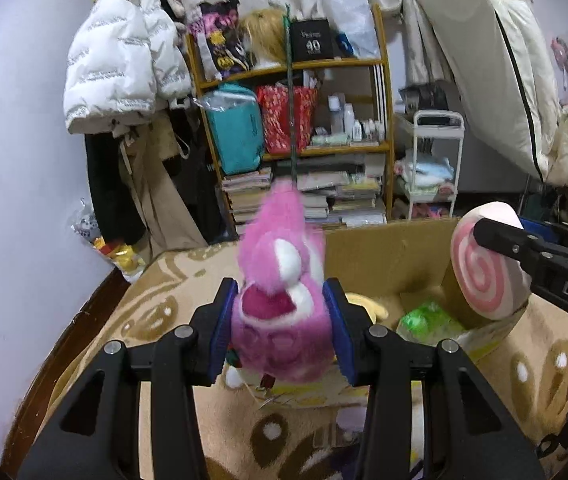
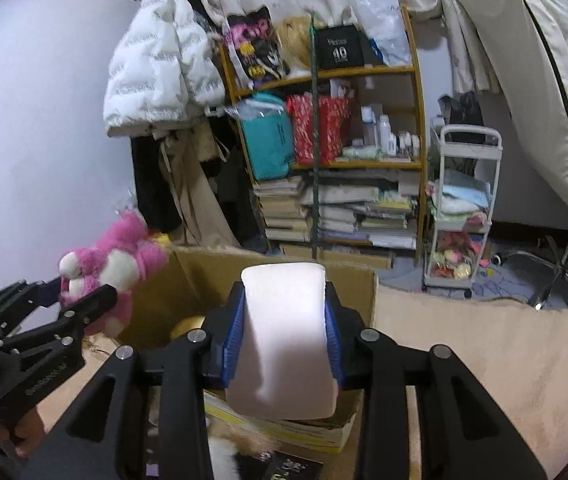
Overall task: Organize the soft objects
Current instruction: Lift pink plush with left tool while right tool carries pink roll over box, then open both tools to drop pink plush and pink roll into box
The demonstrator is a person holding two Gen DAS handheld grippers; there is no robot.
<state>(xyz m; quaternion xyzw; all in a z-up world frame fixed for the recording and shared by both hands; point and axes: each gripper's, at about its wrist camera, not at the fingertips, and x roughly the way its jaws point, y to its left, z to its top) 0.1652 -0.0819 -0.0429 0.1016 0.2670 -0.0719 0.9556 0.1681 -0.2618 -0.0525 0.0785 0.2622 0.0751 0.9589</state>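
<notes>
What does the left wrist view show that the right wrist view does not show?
Only the left wrist view shows the pink spiral face of the cushion and a green item inside the box. Only the right wrist view shows the cushion's plain white edge, the whole left tool from the side, and the cart's lower tray with small toys. Both show the pink plush shut in the left tool, the cushion shut in the right tool, the box and the bookshelf.
</notes>
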